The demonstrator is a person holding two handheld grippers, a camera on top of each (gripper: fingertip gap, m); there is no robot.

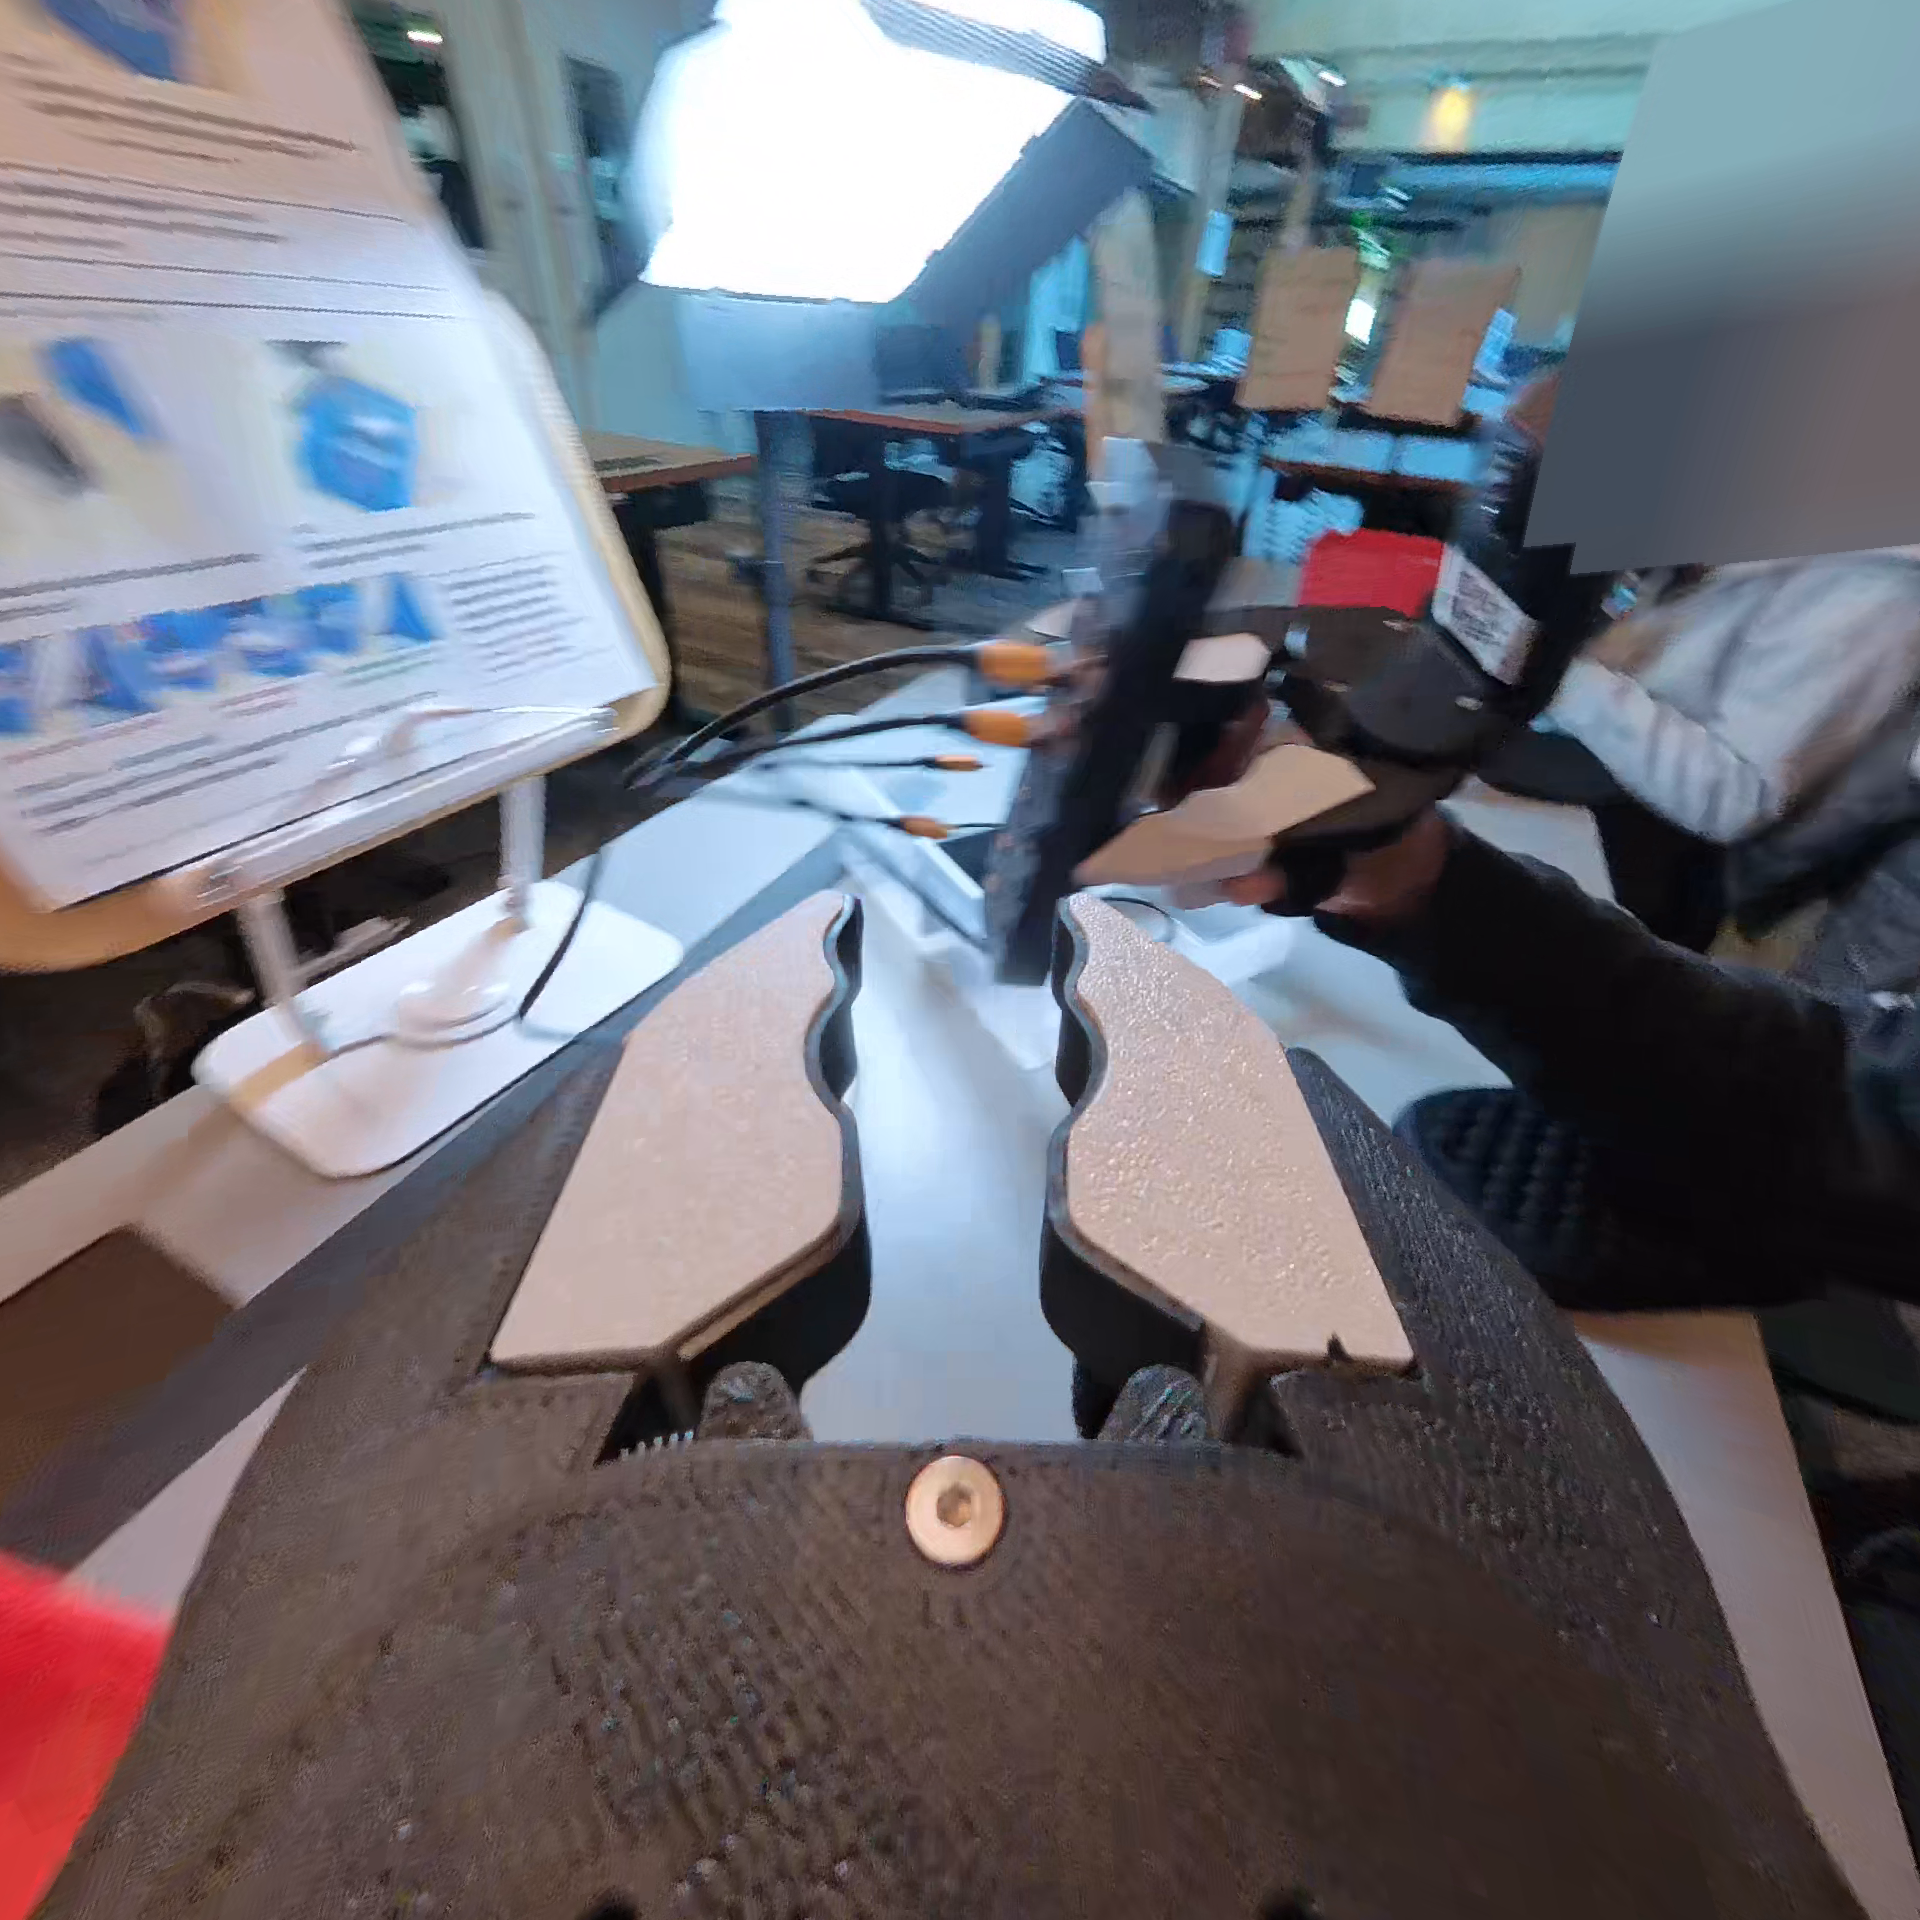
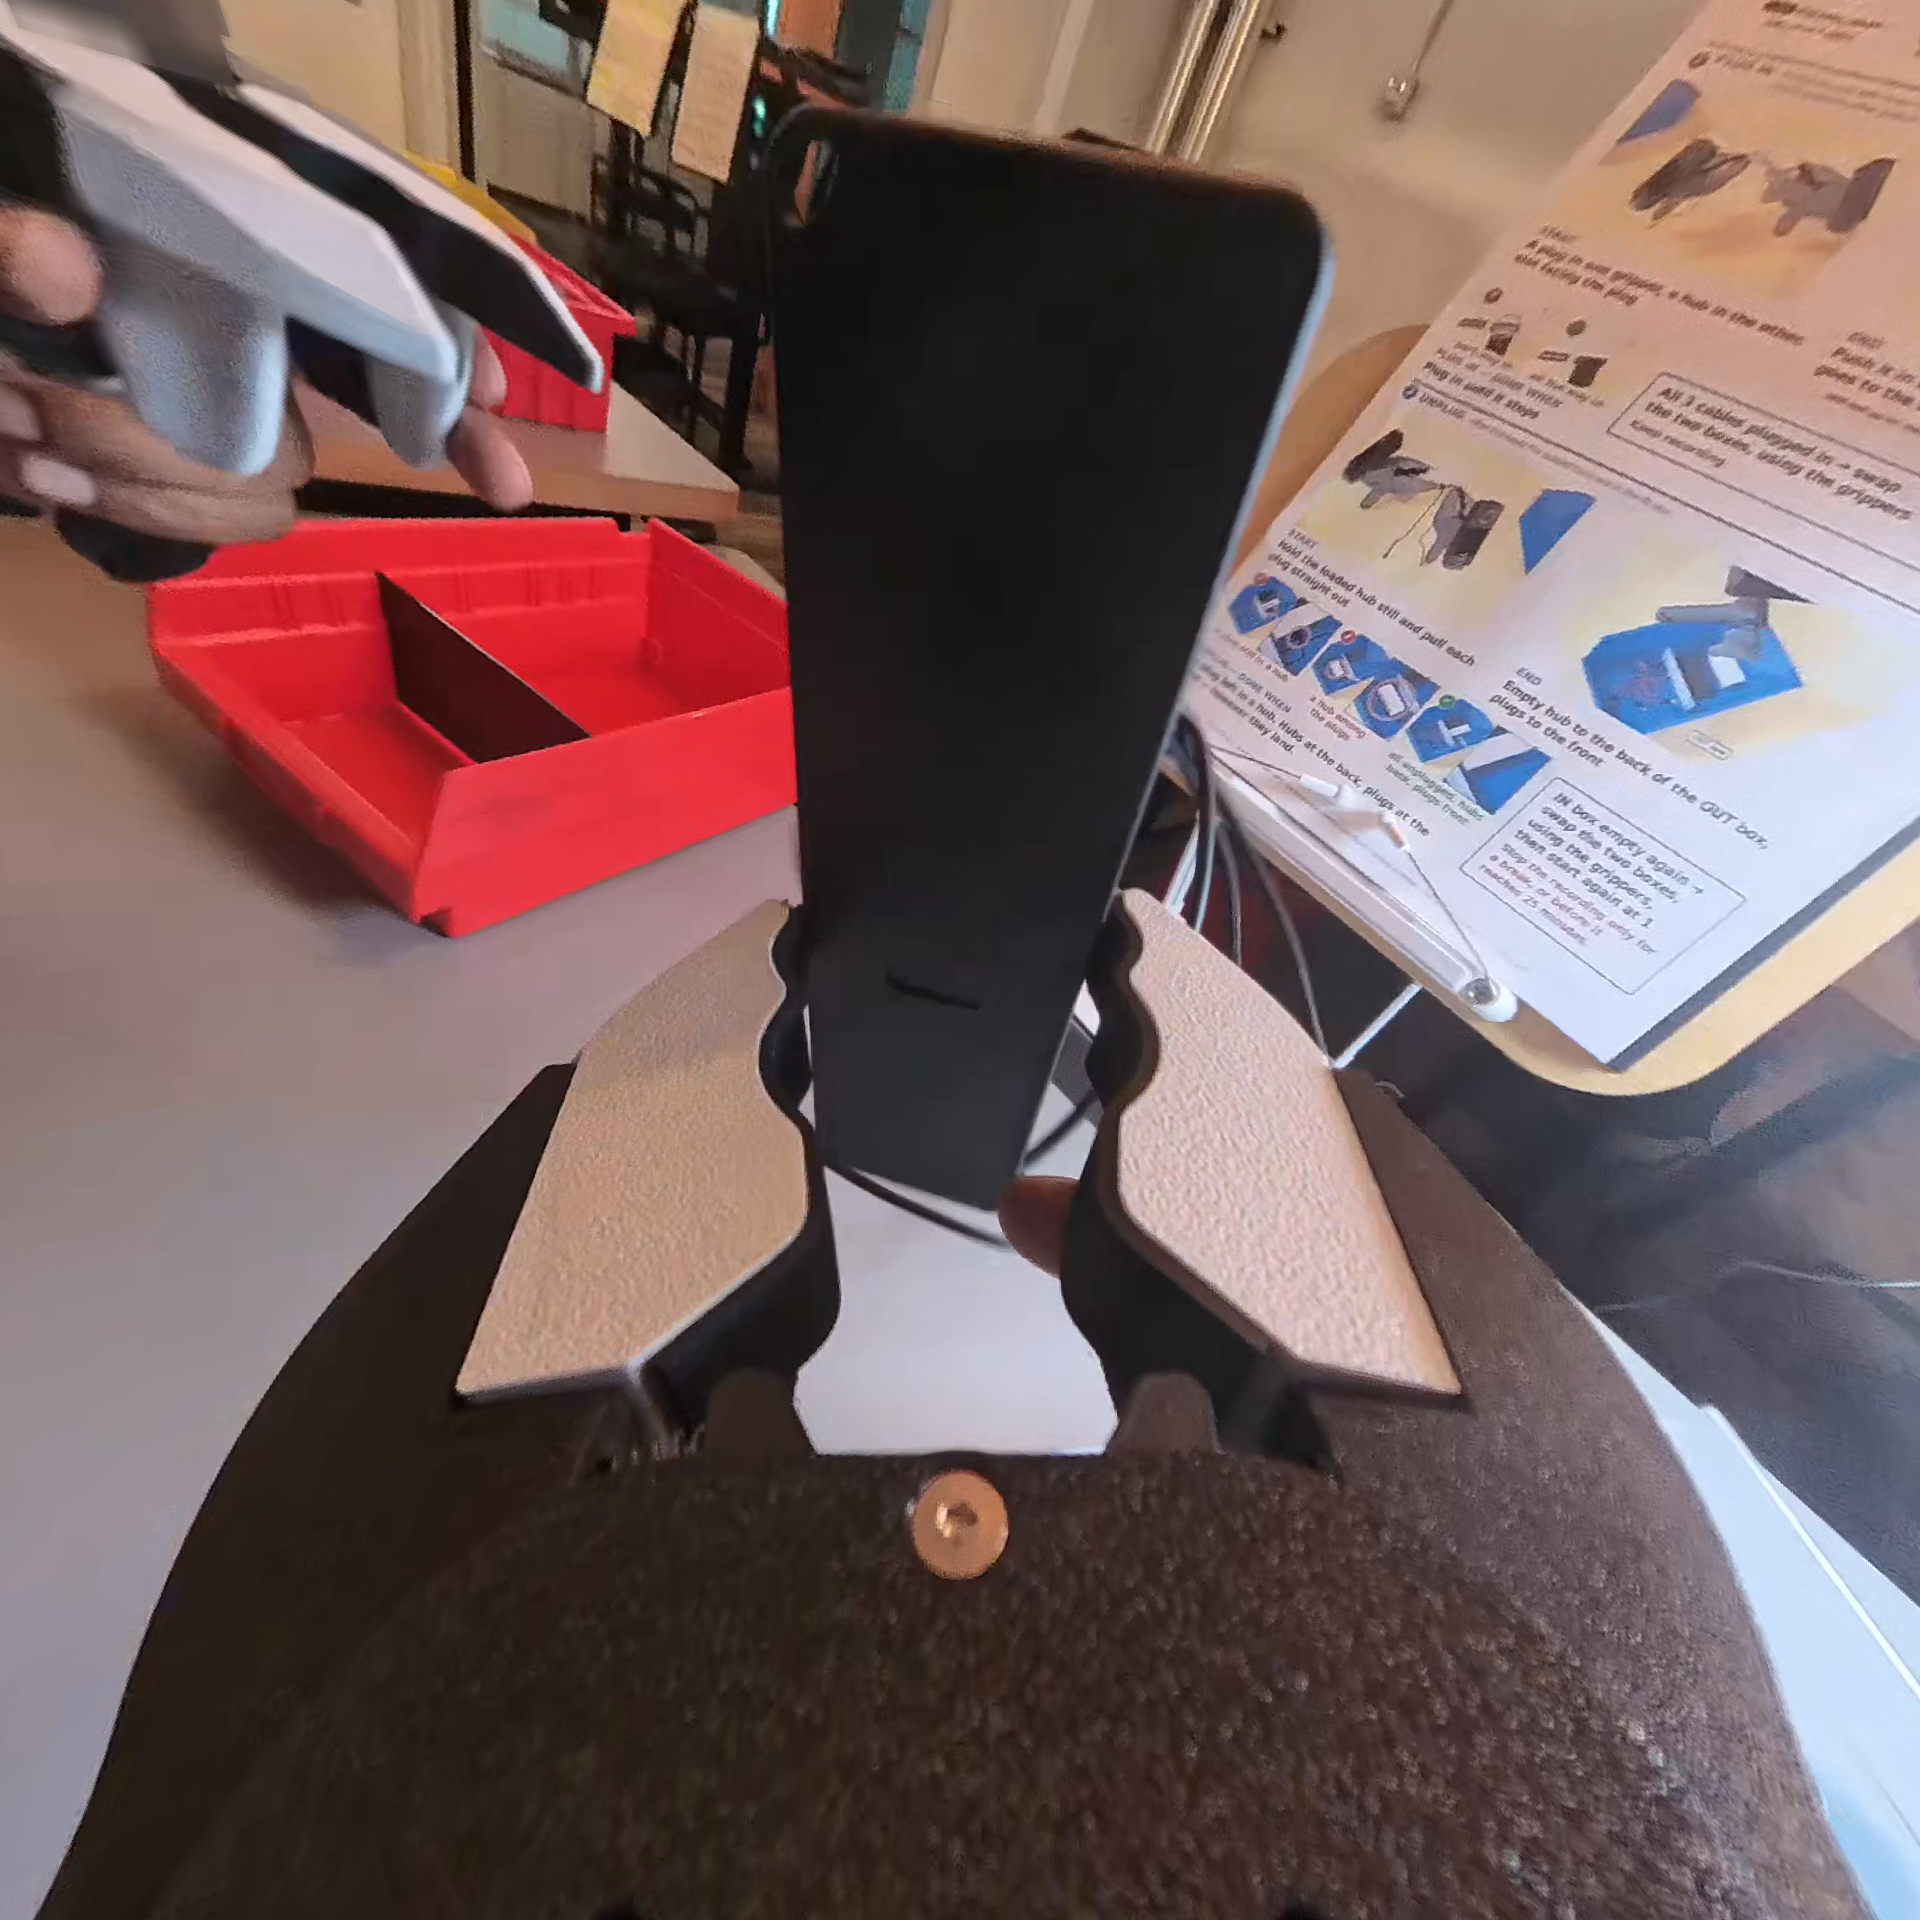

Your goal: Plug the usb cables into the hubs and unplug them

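My right gripper (image 2: 940, 935) is shut on the lower end of a flat black hub (image 2: 1018, 520) and holds it upright above the table. In the left wrist view the hub (image 1: 1101, 748) stands on edge in the right gripper (image 1: 1132, 769), with several black cables with orange plugs (image 1: 1003, 727) in its left side. The cables trail down to the left. My left gripper (image 1: 956, 935) is open and empty, just below and in front of the hub. It also shows at the upper left of the right wrist view (image 2: 509, 353).
A red bin (image 2: 468, 727) with a black divider sits empty on the white table (image 2: 208, 1039), left of the hub. An instruction sheet on a wooden stand (image 1: 260, 468) is at the left, with a white base (image 1: 416, 1039). A black sleeve (image 1: 1610, 1091) reaches in from the right.
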